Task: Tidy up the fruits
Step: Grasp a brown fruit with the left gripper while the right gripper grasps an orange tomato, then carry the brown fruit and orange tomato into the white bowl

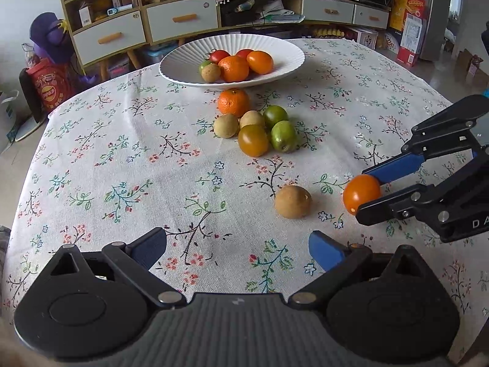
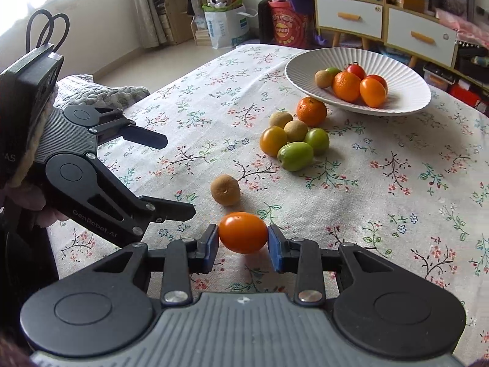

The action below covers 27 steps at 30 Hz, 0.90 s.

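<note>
One orange tomato [image 2: 243, 232] lies on the floral tablecloth [image 2: 397, 214], pinched between the blue pads of the right gripper [image 2: 243, 246]. A brown fruit [image 2: 225, 190] sits just beyond it. The left gripper [image 1: 237, 249] hovers nearby, jaws spread and holding nothing. Six loose fruits [image 1: 253, 125] cluster before the white bowl [image 1: 183, 58] holding more.

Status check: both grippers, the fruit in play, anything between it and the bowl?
Right gripper closed on orange tomato. Left gripper open, empty. Brown fruit and fruit cluster sit before white bowl.
</note>
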Available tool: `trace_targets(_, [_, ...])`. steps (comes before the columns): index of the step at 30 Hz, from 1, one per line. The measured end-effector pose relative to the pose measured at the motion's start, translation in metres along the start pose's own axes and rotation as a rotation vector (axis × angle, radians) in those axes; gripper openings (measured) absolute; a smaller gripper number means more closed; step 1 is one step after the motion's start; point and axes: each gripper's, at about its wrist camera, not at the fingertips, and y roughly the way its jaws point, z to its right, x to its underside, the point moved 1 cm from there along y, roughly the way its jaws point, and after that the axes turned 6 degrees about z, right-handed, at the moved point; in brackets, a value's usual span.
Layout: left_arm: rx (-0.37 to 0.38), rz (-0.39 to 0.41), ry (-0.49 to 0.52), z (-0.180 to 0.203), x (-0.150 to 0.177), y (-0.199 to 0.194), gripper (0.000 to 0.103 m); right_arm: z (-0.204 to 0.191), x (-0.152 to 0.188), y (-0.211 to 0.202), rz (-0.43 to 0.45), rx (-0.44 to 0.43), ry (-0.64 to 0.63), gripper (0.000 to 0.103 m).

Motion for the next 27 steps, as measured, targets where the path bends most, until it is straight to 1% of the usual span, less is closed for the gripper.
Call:
trace_targets(3, [0.031, 0.000, -0.011, 0.006, -0.004, 0.004, 0.091, 0.007, 0.001, -0.001, 0.000, 0.021, 0.009, 0.031])
trace_targets(5, [0.054, -0.008, -0.014, 0.010, -0.006, 0.007, 0.079, 0.012, 0.004, -0.002, 0.000, 0.030, 0.013, 0.031])
trace_targets(11, [0.103, -0.013, -0.020, 0.020, -0.009, 0.010, 0.061, 0.022, 0.007, -0.007, 0.000, 0.049, 0.025, 0.032])
trace_targets(15, [0.112, -0.003, -0.018, 0.024, -0.010, 0.012, 0.053, 0.026, 0.009, -0.008, -0.001, 0.056, 0.031, 0.032])
trace_targets(21, [0.110, 0.011, -0.040, 0.025, -0.014, 0.013, 0.039, 0.027, 0.010, -0.009, -0.001, 0.058, 0.031, 0.032])
trace_targets(26, [0.106, 0.018, -0.042, 0.024, -0.013, 0.013, 0.024, 0.030, 0.012, -0.011, 0.000, 0.062, 0.032, 0.032])
trace_targets(27, [0.108, 0.019, -0.045, 0.024, -0.013, 0.013, 0.024, 0.031, 0.012, -0.011, -0.001, 0.062, 0.031, 0.032])
